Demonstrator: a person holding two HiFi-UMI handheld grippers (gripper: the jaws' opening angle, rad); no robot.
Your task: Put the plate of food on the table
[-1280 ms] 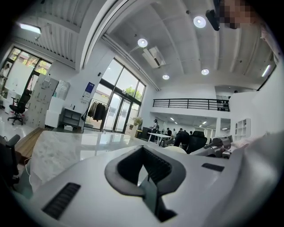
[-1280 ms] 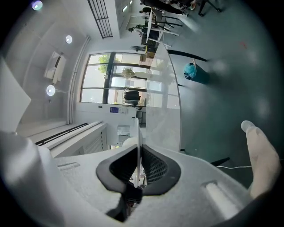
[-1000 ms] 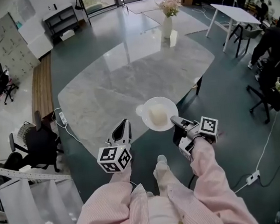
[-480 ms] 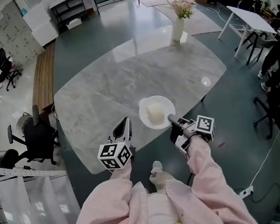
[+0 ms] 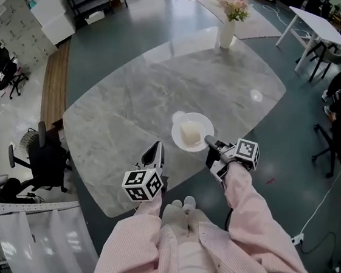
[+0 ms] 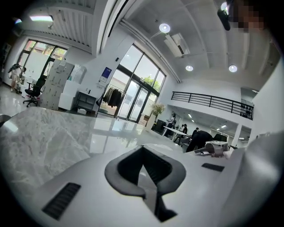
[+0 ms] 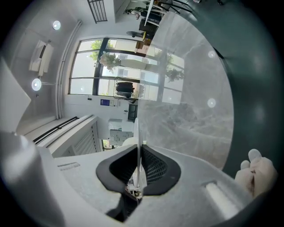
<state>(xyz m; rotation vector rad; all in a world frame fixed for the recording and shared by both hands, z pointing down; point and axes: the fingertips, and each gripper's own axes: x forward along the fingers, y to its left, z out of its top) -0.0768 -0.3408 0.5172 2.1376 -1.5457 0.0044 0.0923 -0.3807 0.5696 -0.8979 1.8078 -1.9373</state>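
Note:
A white plate [image 5: 192, 132] carrying a pale lump of food [image 5: 189, 133] hangs over the near edge of the grey marble table [image 5: 131, 113]. My right gripper [image 5: 209, 142] is shut on the plate's near rim; in the right gripper view the plate [image 7: 137, 133] shows edge-on, pinched between the jaws. My left gripper [image 5: 156, 154] hovers over the table's near edge, left of the plate, its jaws shut with nothing between them [image 6: 143, 166].
A white vase of flowers [image 5: 229, 27] stands at the table's far right end. A black office chair [image 5: 46, 162] sits left of the table. A white table [image 5: 320, 27] and chairs stand at the right. Dark floor surrounds the table.
The view and both grippers have moved forward toward the table; the plate, still held by the right gripper, now sits further over the tabletop.

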